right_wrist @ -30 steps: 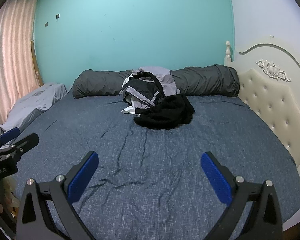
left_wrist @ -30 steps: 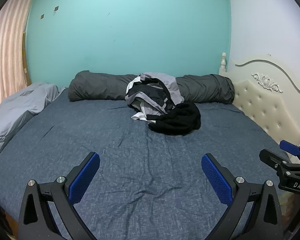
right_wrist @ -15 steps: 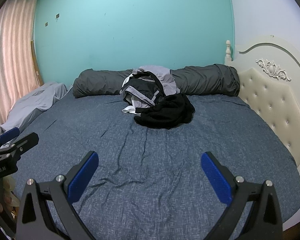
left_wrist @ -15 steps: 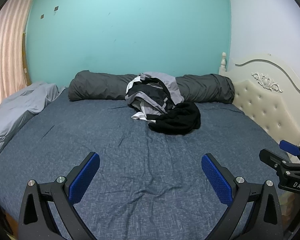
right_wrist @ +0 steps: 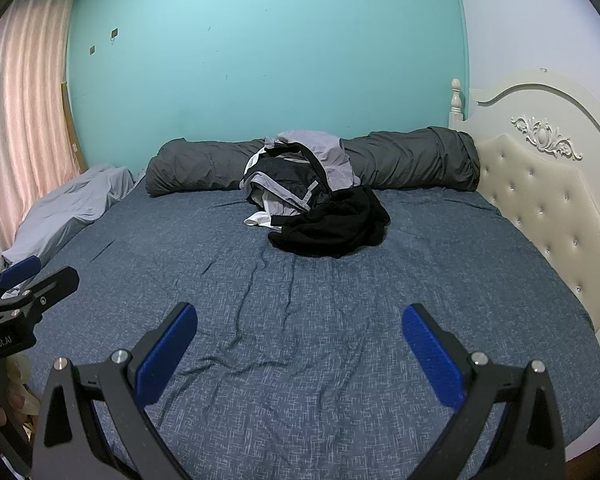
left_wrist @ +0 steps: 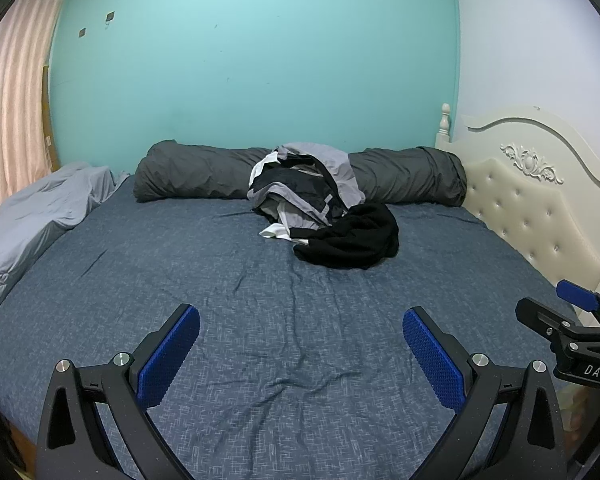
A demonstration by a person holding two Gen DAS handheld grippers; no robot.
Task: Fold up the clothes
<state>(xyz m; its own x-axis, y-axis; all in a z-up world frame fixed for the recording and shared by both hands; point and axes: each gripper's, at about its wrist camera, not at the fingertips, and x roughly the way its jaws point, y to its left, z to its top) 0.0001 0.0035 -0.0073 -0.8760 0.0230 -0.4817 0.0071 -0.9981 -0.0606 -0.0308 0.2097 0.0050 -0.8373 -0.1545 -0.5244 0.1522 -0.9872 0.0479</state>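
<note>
A crumpled black garment (left_wrist: 350,242) lies heaped on the bed (left_wrist: 220,280), just in front of a rumpled grey-and-black jacket (left_wrist: 304,184) leaning on the rolled grey duvet (left_wrist: 404,176) at the far edge. Nothing looks folded; we judge the task unstarted. Well short of the heap, our left tongs (left_wrist: 300,356) and right tongs (right_wrist: 298,354) hover wide apart, both empty.
</note>
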